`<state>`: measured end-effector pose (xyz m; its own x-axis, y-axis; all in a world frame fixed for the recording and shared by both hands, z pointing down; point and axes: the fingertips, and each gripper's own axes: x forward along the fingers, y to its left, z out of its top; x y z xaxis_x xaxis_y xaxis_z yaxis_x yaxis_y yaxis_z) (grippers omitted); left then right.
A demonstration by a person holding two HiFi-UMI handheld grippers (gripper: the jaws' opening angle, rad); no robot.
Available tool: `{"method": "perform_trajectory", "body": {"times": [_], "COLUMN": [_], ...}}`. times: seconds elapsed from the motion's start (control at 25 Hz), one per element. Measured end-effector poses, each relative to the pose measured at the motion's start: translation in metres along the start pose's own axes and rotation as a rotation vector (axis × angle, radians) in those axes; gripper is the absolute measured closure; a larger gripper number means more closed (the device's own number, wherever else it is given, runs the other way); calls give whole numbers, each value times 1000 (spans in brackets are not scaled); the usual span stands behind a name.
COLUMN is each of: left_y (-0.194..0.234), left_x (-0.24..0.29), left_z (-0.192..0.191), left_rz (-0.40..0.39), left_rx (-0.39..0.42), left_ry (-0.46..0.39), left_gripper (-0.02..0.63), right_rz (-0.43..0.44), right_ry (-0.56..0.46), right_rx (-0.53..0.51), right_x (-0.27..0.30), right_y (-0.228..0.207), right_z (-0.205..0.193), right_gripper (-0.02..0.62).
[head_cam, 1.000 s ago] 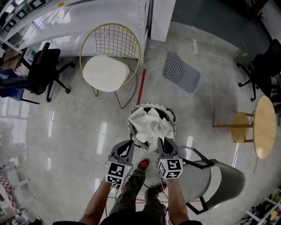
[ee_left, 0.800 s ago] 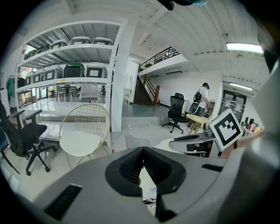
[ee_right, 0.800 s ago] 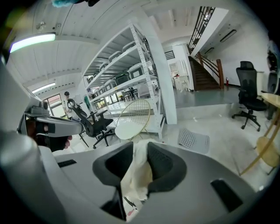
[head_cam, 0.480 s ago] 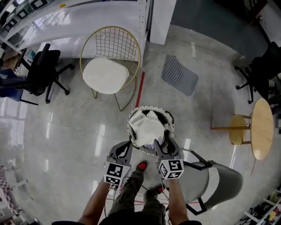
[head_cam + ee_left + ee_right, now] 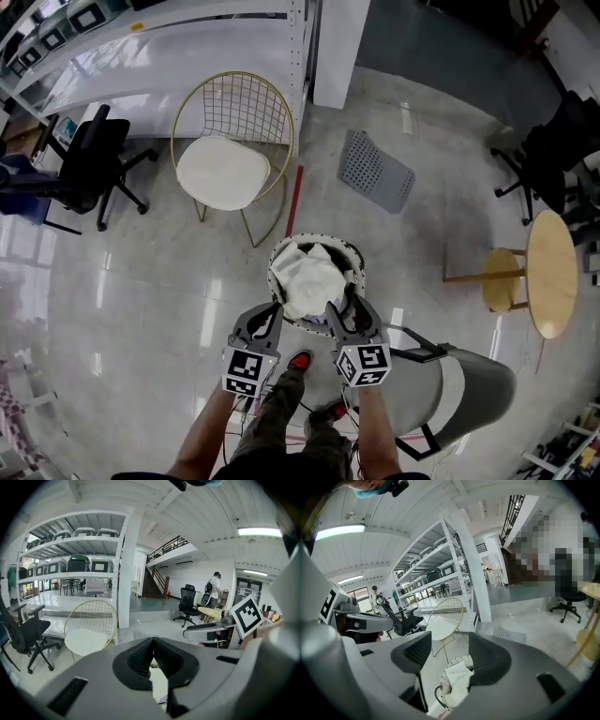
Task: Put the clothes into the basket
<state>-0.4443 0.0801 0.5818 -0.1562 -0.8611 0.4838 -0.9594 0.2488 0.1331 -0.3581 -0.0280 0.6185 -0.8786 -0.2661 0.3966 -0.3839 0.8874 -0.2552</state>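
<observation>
A round white wicker basket stands on the floor just ahead of my feet. A crumpled white cloth lies inside it. My right gripper hovers over the basket's near rim. Its jaws have just been opening and now stand open with nothing between them. The right gripper view shows the basket and the cloth below and beyond the right gripper. My left gripper hangs beside the basket's near left edge. The left gripper has its pads meeting, shut on nothing.
A gold wire chair with a white cushion stands beyond the basket. A grey perforated mat lies to the far right. A grey chair is close on my right. A wooden stool and round table stand further right.
The white cloth hung bunched at the right gripper above the basket. It has dropped and settled inside, the right jaws have opened, and both grippers have lifted slightly.
</observation>
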Motion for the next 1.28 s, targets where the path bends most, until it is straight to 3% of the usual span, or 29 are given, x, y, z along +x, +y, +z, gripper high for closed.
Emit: {"method": "perform_trajectory", "body": {"times": [0.4,0.96,1.28], "left_y": [-32,-87,-117], "left_x": [-26,-73,-101], "left_z": [35,115,128], "left_rz": [-6,-72,-126], "left_rx": [38,138,161], "left_ry": [-66,-214,-247], "left_gripper": [598,598,598], "right_rz": [-18,-129,-165], "right_ry": [-71,-251,-300], "right_rx": [-27,-139,-160], "right_x": [-49,-155,-195], "right_y": [7,14,28], "right_z": [37,118,130], "right_gripper": [345,514,543]}}
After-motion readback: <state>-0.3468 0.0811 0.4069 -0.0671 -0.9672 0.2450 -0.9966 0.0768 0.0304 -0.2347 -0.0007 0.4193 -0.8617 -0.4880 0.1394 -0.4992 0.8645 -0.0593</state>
